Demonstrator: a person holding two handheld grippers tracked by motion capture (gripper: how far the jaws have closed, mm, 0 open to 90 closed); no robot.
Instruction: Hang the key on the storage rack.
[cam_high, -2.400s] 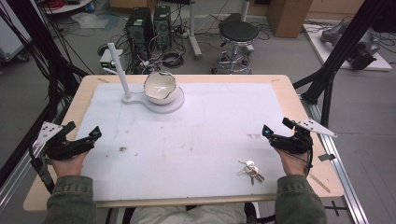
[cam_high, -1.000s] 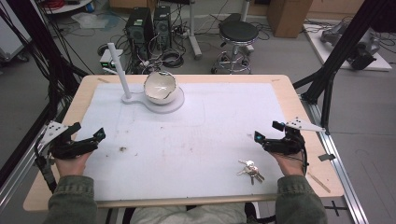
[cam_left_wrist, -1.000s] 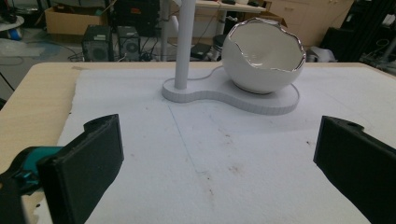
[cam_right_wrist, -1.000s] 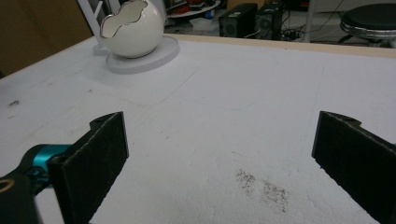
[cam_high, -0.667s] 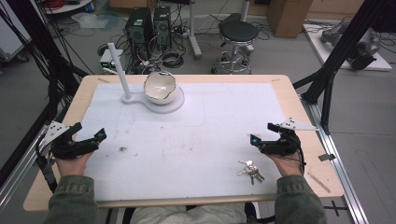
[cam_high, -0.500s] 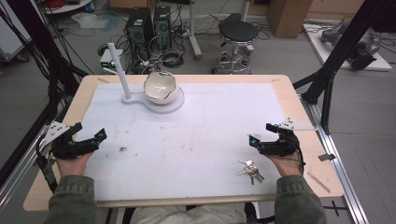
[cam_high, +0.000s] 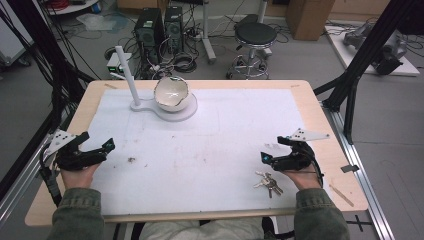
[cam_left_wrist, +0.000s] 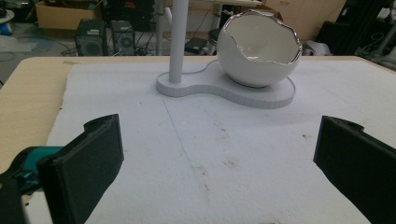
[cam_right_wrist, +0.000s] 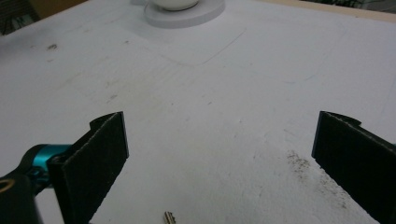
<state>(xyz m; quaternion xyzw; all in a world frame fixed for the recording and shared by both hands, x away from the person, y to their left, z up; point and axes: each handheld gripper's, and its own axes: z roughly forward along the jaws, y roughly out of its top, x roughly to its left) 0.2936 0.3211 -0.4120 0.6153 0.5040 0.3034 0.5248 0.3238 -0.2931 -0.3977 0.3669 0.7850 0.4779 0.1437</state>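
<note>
My right gripper (cam_high: 270, 156) stands with jaws spread wide, empty, just above and beside the bunch of keys (cam_high: 267, 181) lying flat on the white mat (cam_high: 225, 135). My left gripper (cam_high: 97, 148) is likewise spread and empty, well apart. Risk: flat keys may slide or fan out under a shallow pinch. Count: one key bunch, seemingly three or four keys; one eggshell bowl (cam_high: 171, 93); one stand (cam_high: 131, 80).

High view looking down on the whole table (cam_high: 320, 107), left gripper view sitting low, facing the eggshell bowl (cam_left_wrist: 259, 49), right gripper view tilting close over the mat (cam_right_wrist: 233, 93), both sharing it.
</note>
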